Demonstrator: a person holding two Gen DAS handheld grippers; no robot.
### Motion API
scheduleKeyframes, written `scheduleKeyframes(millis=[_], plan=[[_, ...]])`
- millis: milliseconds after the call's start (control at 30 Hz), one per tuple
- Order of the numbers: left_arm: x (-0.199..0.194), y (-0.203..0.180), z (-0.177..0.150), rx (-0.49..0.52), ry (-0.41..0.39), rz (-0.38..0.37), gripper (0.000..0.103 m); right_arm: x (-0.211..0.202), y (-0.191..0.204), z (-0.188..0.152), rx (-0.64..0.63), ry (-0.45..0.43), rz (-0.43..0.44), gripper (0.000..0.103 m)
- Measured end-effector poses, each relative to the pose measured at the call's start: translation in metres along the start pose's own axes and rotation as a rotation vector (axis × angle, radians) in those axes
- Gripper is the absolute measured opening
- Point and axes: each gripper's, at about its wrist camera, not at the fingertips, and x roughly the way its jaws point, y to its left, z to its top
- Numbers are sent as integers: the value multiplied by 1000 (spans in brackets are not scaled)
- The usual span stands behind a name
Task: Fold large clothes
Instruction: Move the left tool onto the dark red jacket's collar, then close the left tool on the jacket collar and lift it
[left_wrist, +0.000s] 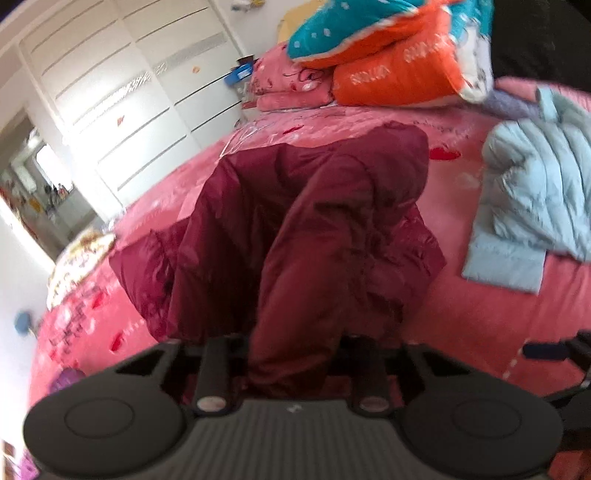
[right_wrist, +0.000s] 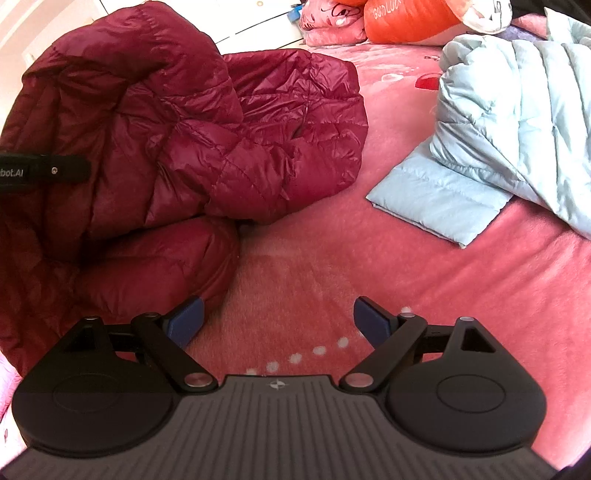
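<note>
A dark red quilted down jacket (left_wrist: 314, 206) lies crumpled on the pink bedspread (left_wrist: 480, 314). A long fold of it runs up from the bed into my left gripper (left_wrist: 291, 347), which is shut on the fabric; the cloth hides its fingertips. In the right wrist view the same red jacket (right_wrist: 177, 140) fills the left half, with part of it lifted at the left by the left gripper's black body (right_wrist: 44, 170). My right gripper (right_wrist: 277, 325) stands open low over bare bedspread (right_wrist: 369, 277), and its left blue pad (right_wrist: 186, 323) is just beside the jacket's hem.
A pale blue puffer jacket (right_wrist: 509, 110) lies heaped to the right of the red one. Orange and teal pillows (left_wrist: 399, 70) and folded pink bedding (left_wrist: 291, 85) sit at the head of the bed. White wardrobe doors (left_wrist: 129, 92) stand beyond the bed's left side.
</note>
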Motion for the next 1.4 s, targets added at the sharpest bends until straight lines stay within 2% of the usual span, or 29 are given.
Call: scheduleKeyframes(millis=[167, 367, 500, 700, 800, 1033, 1267, 1400], plan=[[-16, 22, -4, -171, -47, -41, 7, 3, -1, 0, 3, 7, 1, 103], [-52, 61, -7, -440, -114, -148, 5, 3, 2, -2, -12, 6, -15, 103], [-83, 89, -8, -587, -189, -181, 4, 3, 4, -4, -30, 2, -15, 103], [-135, 125, -14, -732, -300, -207, 3, -4, 9, -6, -70, -36, 15, 103], [-161, 143, -19, -800, -349, -214, 3, -15, 11, -6, -84, -80, 75, 103], [-205, 164, -33, -877, -414, -182, 3, -41, 45, -26, -292, -125, 191, 103], [-229, 187, -44, -967, -473, -134, 3, -91, 102, -73, -582, -155, 339, 103], [-241, 194, -48, -978, -490, -120, 3, -113, 132, -100, -697, -125, 449, 103]])
